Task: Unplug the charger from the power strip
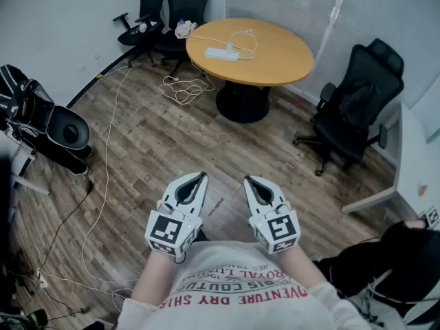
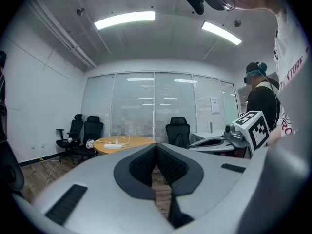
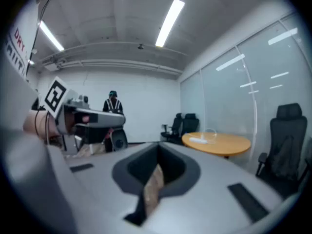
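A white power strip lies on the round wooden table at the far side of the room. A small white charger sits in it, and its white cable loops across the tabletop. The strip also shows small and distant in the left gripper view and the right gripper view. My left gripper and right gripper are side by side close to my chest, far from the table. Both are shut and hold nothing, with their pads meeting at the tips.
Wooden floor lies between me and the table. A white cable pile is on the floor by the table's base. Black office chairs stand at the right and far back. A white desk is at the right edge, and a person stands nearby.
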